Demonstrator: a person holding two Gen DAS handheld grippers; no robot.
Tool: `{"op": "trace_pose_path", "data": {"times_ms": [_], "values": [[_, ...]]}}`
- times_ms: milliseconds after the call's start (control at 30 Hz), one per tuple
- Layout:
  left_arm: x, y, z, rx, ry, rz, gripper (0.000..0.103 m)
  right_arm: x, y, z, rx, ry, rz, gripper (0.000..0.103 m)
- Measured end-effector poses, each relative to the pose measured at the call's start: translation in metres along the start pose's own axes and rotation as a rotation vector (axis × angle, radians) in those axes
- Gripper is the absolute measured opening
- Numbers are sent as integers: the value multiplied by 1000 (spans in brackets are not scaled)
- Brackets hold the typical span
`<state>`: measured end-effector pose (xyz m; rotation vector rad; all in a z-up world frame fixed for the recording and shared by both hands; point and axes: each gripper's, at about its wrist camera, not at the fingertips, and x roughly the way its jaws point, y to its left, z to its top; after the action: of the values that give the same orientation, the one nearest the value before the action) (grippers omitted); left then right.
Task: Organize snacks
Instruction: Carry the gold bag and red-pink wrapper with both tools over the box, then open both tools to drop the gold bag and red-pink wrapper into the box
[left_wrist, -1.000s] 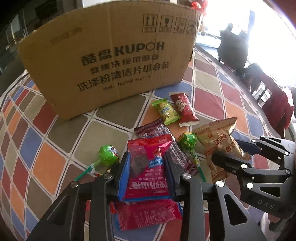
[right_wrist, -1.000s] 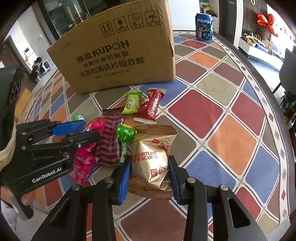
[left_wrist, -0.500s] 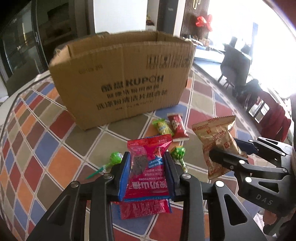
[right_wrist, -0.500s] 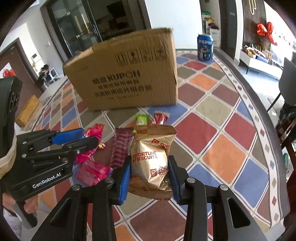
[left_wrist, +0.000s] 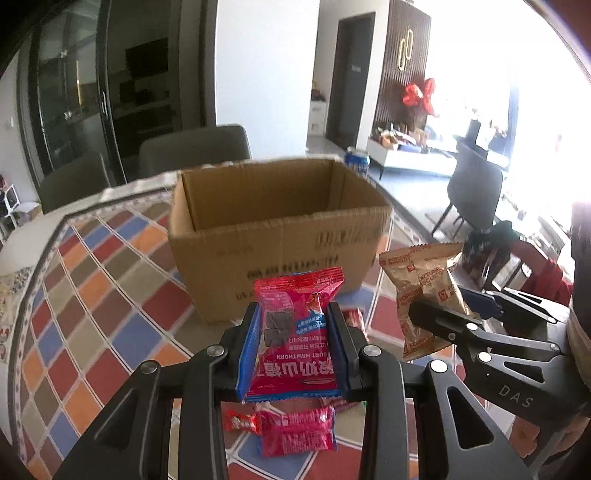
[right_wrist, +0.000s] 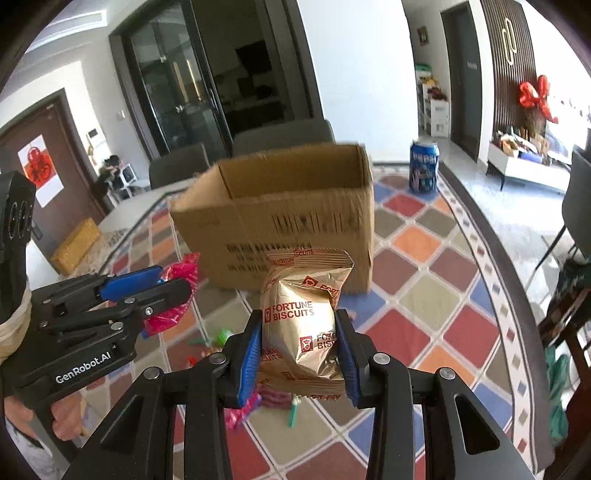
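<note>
Both grippers had come up off the desk (left_wrist: 110, 302) since the earlier frame, so the open top of the cardboard box (left_wrist: 273, 221) now showed where before I saw only its printed side. My left gripper (left_wrist: 293, 350) was clamped on the red hawthorn packet (left_wrist: 295, 332), squeezing it across its middle with the crimped top edge standing free above the pads. My right gripper (right_wrist: 299, 350) was closed on the gold Fortune Biscuits bag (right_wrist: 303, 325) the same way, held in the air in front of the box. I judged both packs light and soft: the gold bag looked puffed with air and its foil slick, so a hard pinch could crush the biscuits inside, while a loose one might let it slide. The red packet seemed flatter and easier to keep hold of. A grip across the belly, as it stood, seemed right for both. More snacks, among them another red packet (left_wrist: 295, 432), lay on the desk below, and a blue Pepsi can (right_wrist: 424, 166) stood beside the box.
</note>
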<state>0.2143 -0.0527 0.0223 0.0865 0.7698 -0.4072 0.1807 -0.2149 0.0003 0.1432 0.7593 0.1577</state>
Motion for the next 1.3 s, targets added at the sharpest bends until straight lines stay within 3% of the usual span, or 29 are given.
{"op": "trace_pose_path", "data": {"times_ms": [633, 933, 1300], "values": [[-8, 28, 57, -46, -116, 44, 34, -7, 12, 73, -39, -136, 27, 39], [10, 44, 82, -59, -114, 57, 34, 8, 15, 105, -59, -141, 27, 39], [42, 60, 102, -66, -85, 63, 34, 46, 14, 124, -79, -85, 29, 39]]}}
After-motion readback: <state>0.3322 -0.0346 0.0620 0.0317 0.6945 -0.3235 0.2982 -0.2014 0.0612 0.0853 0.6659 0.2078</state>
